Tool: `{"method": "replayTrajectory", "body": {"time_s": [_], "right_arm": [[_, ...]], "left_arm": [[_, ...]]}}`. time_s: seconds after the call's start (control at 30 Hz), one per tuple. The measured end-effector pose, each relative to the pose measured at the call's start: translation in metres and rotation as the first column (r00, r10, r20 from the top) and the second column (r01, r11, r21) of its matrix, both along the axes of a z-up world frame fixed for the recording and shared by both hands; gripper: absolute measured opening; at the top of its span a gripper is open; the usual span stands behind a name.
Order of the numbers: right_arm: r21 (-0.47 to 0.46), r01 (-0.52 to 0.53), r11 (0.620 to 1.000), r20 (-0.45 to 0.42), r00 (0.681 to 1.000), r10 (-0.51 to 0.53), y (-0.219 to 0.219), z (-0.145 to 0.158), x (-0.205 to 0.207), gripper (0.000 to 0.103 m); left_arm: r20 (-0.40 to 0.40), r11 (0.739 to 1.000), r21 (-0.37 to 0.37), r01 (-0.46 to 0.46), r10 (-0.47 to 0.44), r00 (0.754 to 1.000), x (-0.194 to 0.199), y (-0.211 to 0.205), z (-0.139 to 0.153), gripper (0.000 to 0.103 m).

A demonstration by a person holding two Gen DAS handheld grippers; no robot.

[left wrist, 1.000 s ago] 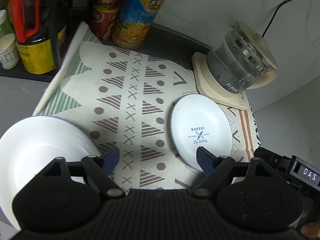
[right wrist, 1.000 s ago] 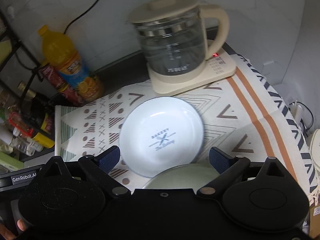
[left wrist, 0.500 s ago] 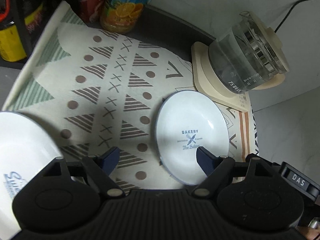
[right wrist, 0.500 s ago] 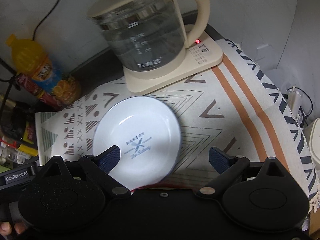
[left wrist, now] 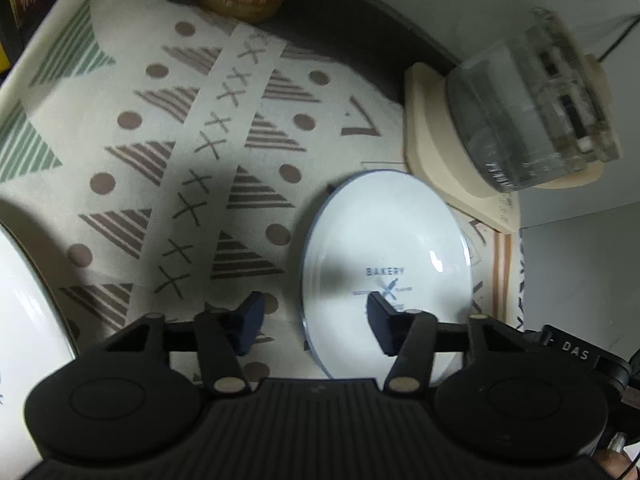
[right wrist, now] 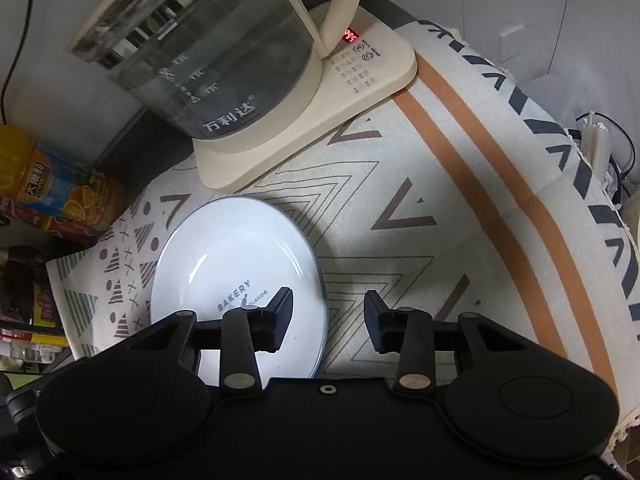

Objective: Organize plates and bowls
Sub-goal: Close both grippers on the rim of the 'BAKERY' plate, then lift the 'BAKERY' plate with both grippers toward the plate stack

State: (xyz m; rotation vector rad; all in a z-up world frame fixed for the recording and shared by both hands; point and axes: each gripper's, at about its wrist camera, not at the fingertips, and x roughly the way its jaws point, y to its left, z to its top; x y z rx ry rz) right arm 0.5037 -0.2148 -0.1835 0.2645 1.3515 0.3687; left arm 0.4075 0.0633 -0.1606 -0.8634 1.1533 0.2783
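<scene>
Both tongs have dropped nearer the bakery plate (left wrist: 384, 248), jaws narrowing, still apart around its rim

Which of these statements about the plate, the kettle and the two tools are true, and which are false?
1. The BAKERY plate lies flat on the patterned cloth. True.
2. The glass kettle stands on the plate. False: it stands on its own cream base, behind the plate.
3. The left tool straddles the plate's rim, unclamped. True; its jaws have just been closing.
4. The right tool carries a bowl. False: only the plate's rim lies between its closing jaws.
5. An orange drink bottle stands off the cloth. True.
</scene>
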Motion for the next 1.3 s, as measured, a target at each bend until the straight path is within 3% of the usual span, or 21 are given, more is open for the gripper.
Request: {"method": "replayTrajectory", "body": {"time_s": [0.1, 0.43, 0.53, 0.8, 1.03, 1.3], "right_arm": [[0.003, -0.008, 1.000, -0.020, 1.000, 0.008, 0.002, -0.004, 0.006, 0.035], [-0.013, -0.048, 0.999, -0.063, 0.997, 0.047, 0.013, -0.023, 0.018, 0.034], [-0.017, -0.060, 0.998, -0.079, 0.995, 0.059, 0.016, -0.029, 0.021, 0.028], [0.007, -0.075, 0.997, -0.104, 0.992, 0.075, 0.022, -0.038, 0.026, 0.017], [0.013, -0.090, 0.996, -0.071, 0.993, 0.090, 0.022, -0.034, 0.023, 0.016], [0.119, -0.064, 0.991, -0.030, 0.997, 0.067, 0.014, -0.018, 0.015, 0.006]], "left_arm": [[-0.017, 1.000, -0.030, -0.009, 0.008, 1.000, 0.003, 0.001, -0.010, 0.039], [-0.031, 0.998, -0.068, -0.017, 0.015, 0.999, 0.011, 0.003, -0.026, 0.019], [-0.032, 0.997, -0.075, -0.017, 0.014, 0.999, 0.013, 0.003, -0.030, 0.012], [-0.022, 0.995, -0.095, -0.032, 0.030, 0.999, 0.019, 0.007, -0.034, 0.010], [-0.014, 0.995, -0.095, -0.028, 0.026, 1.000, 0.016, 0.010, -0.031, 0.009], [0.050, 0.995, -0.097, -0.038, 0.043, 0.998, 0.004, 0.024, -0.016, 0.005]]}}
